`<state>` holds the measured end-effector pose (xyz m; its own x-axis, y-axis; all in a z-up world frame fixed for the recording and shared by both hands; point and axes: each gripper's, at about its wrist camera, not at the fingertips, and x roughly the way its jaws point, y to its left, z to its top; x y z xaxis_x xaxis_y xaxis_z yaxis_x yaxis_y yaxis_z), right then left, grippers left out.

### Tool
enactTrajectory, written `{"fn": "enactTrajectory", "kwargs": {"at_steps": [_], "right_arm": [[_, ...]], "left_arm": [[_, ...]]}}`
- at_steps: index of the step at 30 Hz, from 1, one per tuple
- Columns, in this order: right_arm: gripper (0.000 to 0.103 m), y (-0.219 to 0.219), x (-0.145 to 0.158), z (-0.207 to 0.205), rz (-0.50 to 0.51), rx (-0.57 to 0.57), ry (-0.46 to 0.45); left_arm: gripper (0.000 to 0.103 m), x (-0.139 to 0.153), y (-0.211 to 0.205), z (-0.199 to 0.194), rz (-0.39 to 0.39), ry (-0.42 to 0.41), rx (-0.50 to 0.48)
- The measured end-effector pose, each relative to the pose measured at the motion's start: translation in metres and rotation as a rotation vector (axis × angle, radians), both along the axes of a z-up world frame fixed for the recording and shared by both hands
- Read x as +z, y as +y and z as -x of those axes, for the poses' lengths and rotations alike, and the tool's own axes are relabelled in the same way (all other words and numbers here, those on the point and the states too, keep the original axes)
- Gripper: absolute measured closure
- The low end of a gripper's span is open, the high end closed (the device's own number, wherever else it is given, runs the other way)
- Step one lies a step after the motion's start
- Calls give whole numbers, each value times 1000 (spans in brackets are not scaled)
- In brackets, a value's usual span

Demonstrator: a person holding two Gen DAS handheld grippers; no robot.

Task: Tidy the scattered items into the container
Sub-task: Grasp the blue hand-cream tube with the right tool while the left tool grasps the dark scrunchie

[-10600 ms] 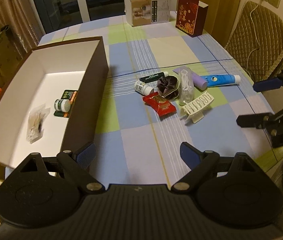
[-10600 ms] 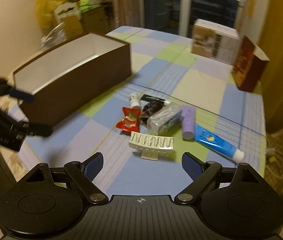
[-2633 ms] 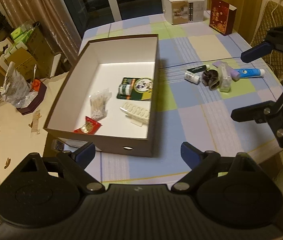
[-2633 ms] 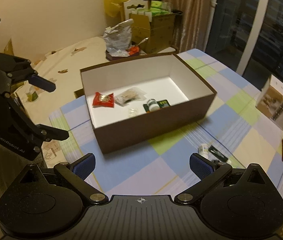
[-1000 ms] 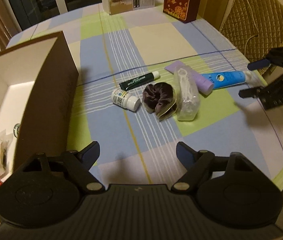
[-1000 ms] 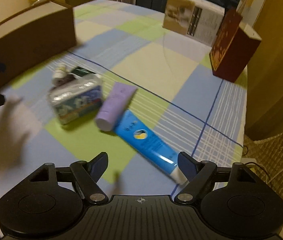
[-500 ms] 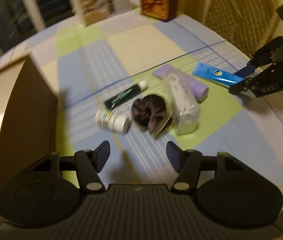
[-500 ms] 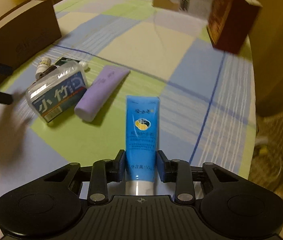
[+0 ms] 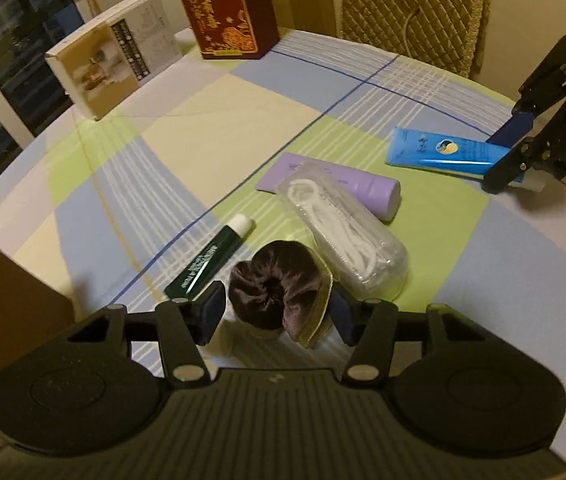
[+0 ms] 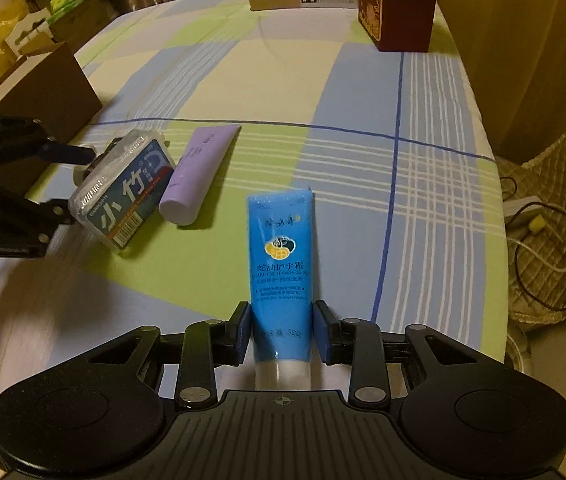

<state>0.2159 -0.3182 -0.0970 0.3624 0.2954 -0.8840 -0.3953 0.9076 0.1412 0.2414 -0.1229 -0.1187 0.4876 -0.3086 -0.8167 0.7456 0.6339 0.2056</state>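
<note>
Your right gripper pinches the blue hand-cream tube near its cap on the checked tablecloth. Your left gripper, fingers spread, brackets the dark scrunchie, beside the clear floss-pick pack; the brown box stands nearby.

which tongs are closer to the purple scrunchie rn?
Left. The left tongs straddle the purple scrunchie, one finger on each side. The right tongs are well off at the blue tube, fingers against its sides.
</note>
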Motion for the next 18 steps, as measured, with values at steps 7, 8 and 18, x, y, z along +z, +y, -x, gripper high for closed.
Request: {"fn": "enactTrajectory", "kwargs": {"at_steps": [7,8,18], "right_arm": [[68,4,-1,1,21,6,-10],[68,6,-1,2,32,7,-11],[69,19,1,11,57,-59,82]], "left_arm": [[82,-4,2,0,39,54,-10],[85,-3,4,0,42,66,-1],[86,17,27,28,0,164,118]]}}
